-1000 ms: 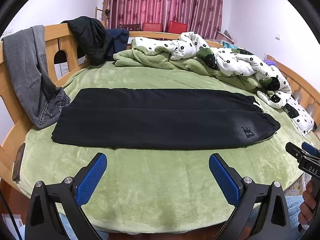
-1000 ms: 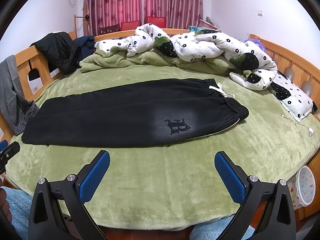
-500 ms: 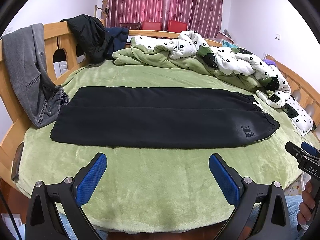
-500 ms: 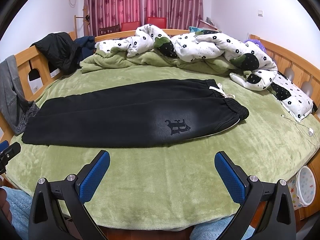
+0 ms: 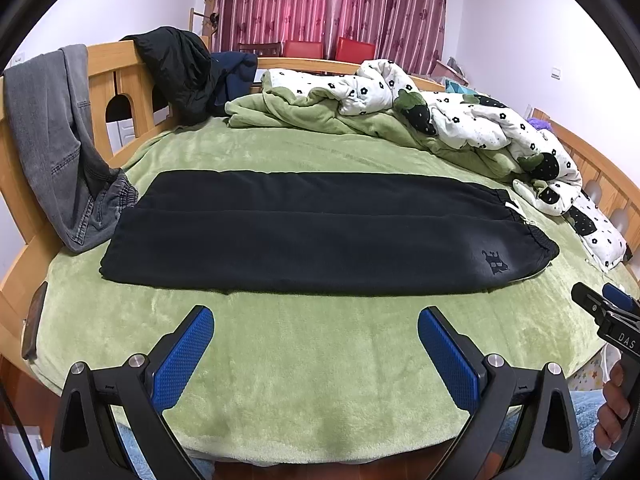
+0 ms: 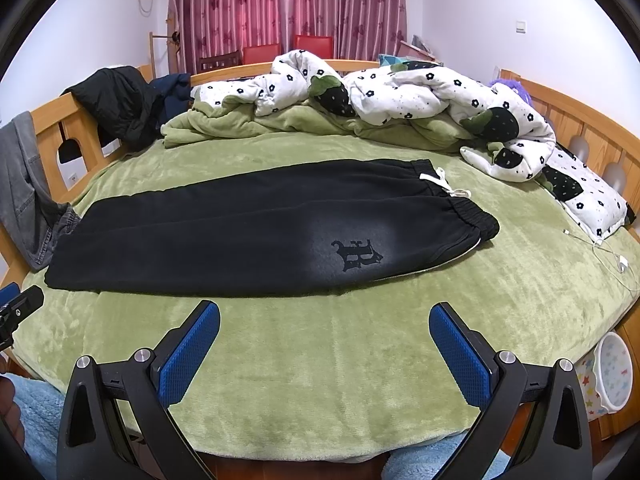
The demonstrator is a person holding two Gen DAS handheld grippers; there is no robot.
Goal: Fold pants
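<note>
One pair of black pants (image 5: 320, 236) is laid flat on the bed (image 5: 320, 360); two grippers, left gripper (image 5: 316, 336) and right gripper (image 6: 324, 332), are held spread wide, nothing gripped

L tongs (image 5: 316, 346) nudged fwd, slightly left

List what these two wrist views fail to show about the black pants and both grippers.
- Black pants: the underside and any layers beneath are hidden by the top fabric in both views.
- Right gripper: left wrist view cuts it off at the frame edge.
- Left gripper: right wrist view shows only a sliver at the edge.
</note>
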